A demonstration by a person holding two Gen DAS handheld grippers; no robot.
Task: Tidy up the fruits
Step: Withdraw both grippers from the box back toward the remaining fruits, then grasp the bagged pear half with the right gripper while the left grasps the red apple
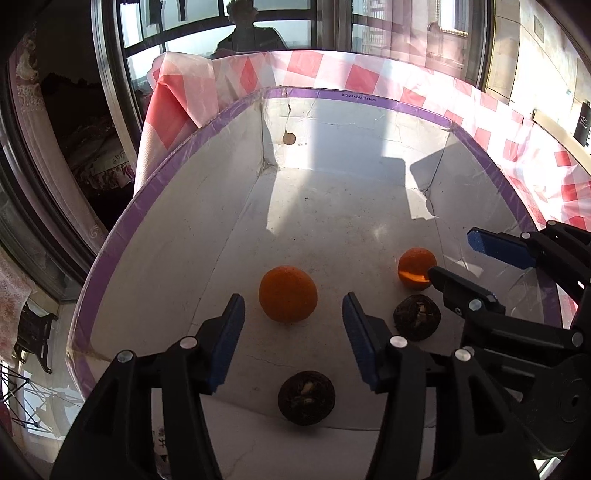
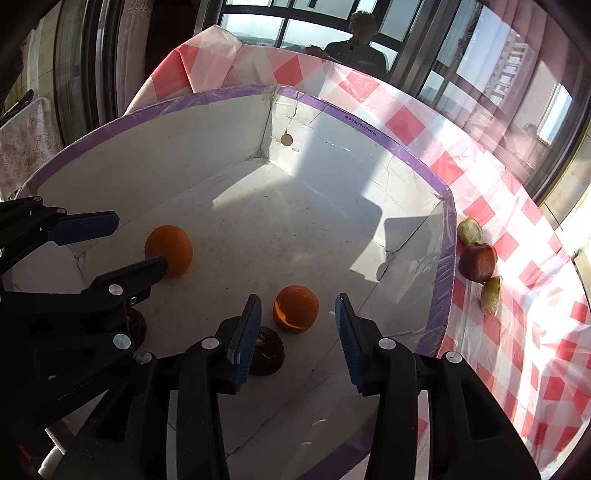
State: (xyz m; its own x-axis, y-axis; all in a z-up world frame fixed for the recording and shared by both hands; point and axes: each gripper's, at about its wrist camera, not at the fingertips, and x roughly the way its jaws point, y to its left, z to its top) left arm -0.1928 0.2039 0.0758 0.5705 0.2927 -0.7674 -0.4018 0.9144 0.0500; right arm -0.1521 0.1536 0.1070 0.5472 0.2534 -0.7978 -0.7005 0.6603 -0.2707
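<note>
left gripper [image 1: 293, 321] released, fingers spread over the box [image 1: 110, 236] floor, nothing held | right gripper [image 2: 298, 325] released, empty | left orange [image 1: 287, 294] lay just beyond the left fingertips | right orange [image 2: 296, 308] between the right fingertips, untouched | two dark fruits [image 1: 306, 397] nearer | apple [image 2: 477, 261] outside, right of box, on checked cloth [image 2: 517, 295]

Sunlit windows [image 1: 221, 33], checkered tablecloth [image 2: 524, 332].
</note>
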